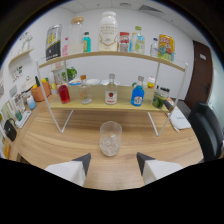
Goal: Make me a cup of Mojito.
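One clear glass stood on the table just ahead of the tongs, which gaped wide and held nothing. It looked rigid, slick and breakable; a gentle mid-wall grip would probably suit best.

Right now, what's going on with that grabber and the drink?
Gripper open, empty. Glass with ice just ahead on table. Bottles on shelf beyond. Path unobstructed.

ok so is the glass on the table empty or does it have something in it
Not empty. The upright clear glass, just ahead of the open gripper, holds pale lumps in its lower half, probably ice. Whether there is liquid, I cannot tell.
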The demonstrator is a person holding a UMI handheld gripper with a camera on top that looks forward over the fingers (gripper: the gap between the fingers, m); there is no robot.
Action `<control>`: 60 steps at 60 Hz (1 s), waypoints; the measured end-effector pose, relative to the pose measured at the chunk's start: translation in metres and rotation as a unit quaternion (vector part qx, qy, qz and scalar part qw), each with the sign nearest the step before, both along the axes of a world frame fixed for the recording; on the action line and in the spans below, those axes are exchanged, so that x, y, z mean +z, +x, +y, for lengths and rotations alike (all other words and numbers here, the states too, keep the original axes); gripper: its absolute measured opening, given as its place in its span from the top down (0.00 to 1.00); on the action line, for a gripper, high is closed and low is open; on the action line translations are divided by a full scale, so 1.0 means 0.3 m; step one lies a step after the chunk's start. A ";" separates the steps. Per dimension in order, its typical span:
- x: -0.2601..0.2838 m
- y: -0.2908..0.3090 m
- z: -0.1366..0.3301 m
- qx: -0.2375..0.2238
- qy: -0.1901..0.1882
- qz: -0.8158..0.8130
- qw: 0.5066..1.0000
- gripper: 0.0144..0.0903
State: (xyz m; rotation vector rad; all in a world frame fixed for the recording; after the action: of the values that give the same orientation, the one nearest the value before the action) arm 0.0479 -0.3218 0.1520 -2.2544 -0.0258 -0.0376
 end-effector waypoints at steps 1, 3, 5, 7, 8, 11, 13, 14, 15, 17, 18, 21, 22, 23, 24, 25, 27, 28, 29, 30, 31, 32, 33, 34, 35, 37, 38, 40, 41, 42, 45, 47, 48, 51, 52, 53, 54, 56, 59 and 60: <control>0.000 -0.001 0.000 0.000 0.000 0.000 1.000 0.06; -0.001 -0.003 -0.003 0.001 -0.001 0.001 1.000 0.06; -0.001 -0.007 -0.008 0.002 -0.003 0.001 1.000 0.06; -0.002 -0.009 -0.012 0.001 -0.004 0.001 1.000 0.06; -0.003 -0.010 -0.014 0.001 -0.005 0.001 1.000 0.06; -0.008 -0.014 -0.024 0.000 -0.008 0.001 1.000 0.06; -0.010 -0.016 -0.034 -0.001 -0.011 0.002 1.000 0.06; -0.012 -0.017 -0.039 -0.001 -0.013 0.002 1.000 0.06; -0.015 -0.016 -0.046 -0.001 -0.015 0.003 1.000 0.06; -0.021 -0.012 -0.059 -0.002 -0.018 0.004 1.000 0.06; -0.025 -0.008 -0.066 -0.003 -0.020 0.005 1.000 0.06; -0.035 0.012 -0.092 -0.006 -0.025 0.004 1.000 0.06; -0.038 0.019 -0.100 -0.007 -0.027 0.003 1.000 0.06; -0.041 0.026 -0.109 -0.007 -0.029 0.002 1.000 0.06; -0.044 0.034 -0.117 -0.007 -0.031 0.001 0.999 0.06; -0.046 0.045 -0.125 -0.008 -0.033 -0.001 0.999 0.06; -0.049 0.069 -0.139 -0.010 -0.036 -0.003 0.999 0.06; -0.050 0.082 -0.145 -0.011 -0.038 -0.005 0.999 0.06; -0.051 0.095 -0.151 -0.011 -0.041 -0.006 0.999 0.06; -0.050 0.110 -0.156 -0.011 -0.043 -0.008 0.999 0.06; -0.048 0.121 -0.160 -0.012 -0.045 -0.008 0.999 0.06; -0.046 0.140 -0.162 -0.013 -0.046 -0.010 0.999 0.06; -0.043 0.163 -0.163 -0.014 -0.046 -0.012 0.999 0.06; -0.038 0.182 -0.163 -0.016 -0.047 -0.013 0.999 0.06; -0.031 0.196 -0.161 -0.017 -0.047 -0.013 0.999 0.06; -0.014 0.233 -0.152 -0.021 -0.046 -0.014 0.999 0.06; -0.004 0.251 -0.147 -0.024 -0.045 -0.015 0.999 0.06; 0.019 0.284 -0.131 -0.028 -0.040 -0.014 0.999 0.06; 0.031 0.300 -0.120 -0.028 -0.037 -0.013 0.999 0.06; 0.043 0.316 -0.108 -0.029 -0.034 -0.011 0.999 0.06; 0.079 0.361 -0.065 -0.030 -0.025 -0.009 0.999 0.06; 0.103 0.390 -0.030 -0.030 -0.019 -0.006 0.999 0.06; 0.115 0.405 -0.010 -0.030 -0.015 -0.005 0.999 0.06; 0.145 0.444 0.056 -0.029 -0.003 -0.002 1.000 0.06; 0.154 0.456 0.078 -0.027 0.000 -0.001 1.000 0.06; 0.161 0.467 0.099 -0.026 0.003 0.000 1.000 0.06; 0.169 0.478 0.122 -0.024 0.005 0.000 1.000 0.06; 0.178 0.499 0.164 -0.022 0.008 0.001 1.000 0.06; 0.188 0.517 0.223 -0.016 0.010 0.008 1.000 0.06; 0.189 0.519 0.243 -0.014 0.011 0.011 1.000 0.06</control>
State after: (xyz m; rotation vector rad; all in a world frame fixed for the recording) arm 0.2037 -0.2487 0.2086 -2.2332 0.0173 -0.0279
